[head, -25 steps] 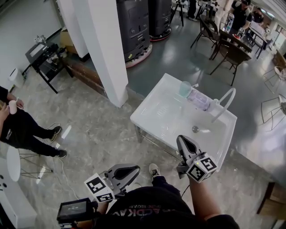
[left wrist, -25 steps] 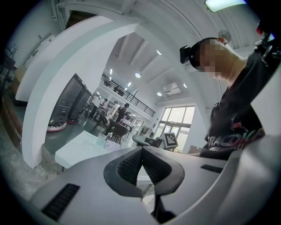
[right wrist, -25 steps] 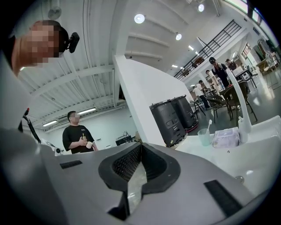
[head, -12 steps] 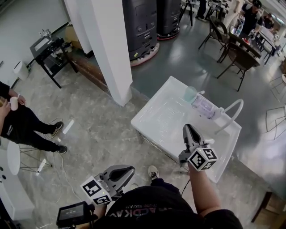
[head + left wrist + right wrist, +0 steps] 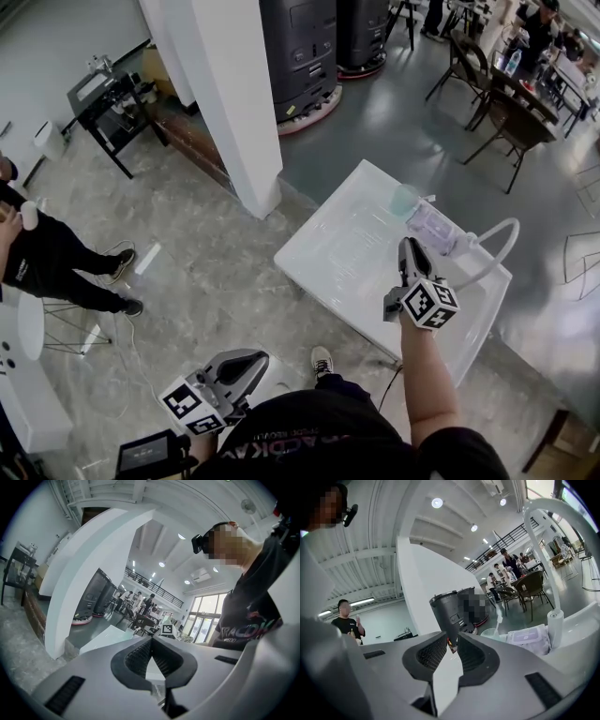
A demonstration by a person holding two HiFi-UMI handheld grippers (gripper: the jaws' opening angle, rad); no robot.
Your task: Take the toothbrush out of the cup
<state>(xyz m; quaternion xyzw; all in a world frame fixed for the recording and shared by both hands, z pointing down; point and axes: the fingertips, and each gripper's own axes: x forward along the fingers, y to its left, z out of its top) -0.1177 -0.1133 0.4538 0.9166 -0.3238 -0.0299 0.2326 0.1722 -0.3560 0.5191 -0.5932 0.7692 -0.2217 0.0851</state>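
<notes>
Over the white sink (image 5: 323,246), in the head view, the right gripper (image 5: 407,246) reaches out from the person's arm and points toward the far rim. A pale green cup (image 5: 404,201) stands there with the toothbrush (image 5: 427,198) in it, the upper end leaning out to the right. The gripper's tips are near the cup but apart from it. A pack of wipes (image 5: 433,228) lies just beside the cup, and a white curved tap (image 5: 497,246) arches over the basin to the right. The left gripper (image 5: 258,361) hangs low by the person's body, above the grey floor (image 5: 187,272) and well apart from the sink. A white pillar (image 5: 225,103) rises behind. In the left gripper view, the left gripper (image 5: 152,638) has its jaws pressed together at the tips, with nothing between them. In the right gripper view, the right gripper (image 5: 453,634) shows jaws slightly spread; they have just been opening and nothing is between them. Beyond them to the right stand the cup (image 5: 491,633) with the toothbrush (image 5: 499,618) upright in it, the pack of wipes (image 5: 527,637) and the tap (image 5: 548,564).
</notes>
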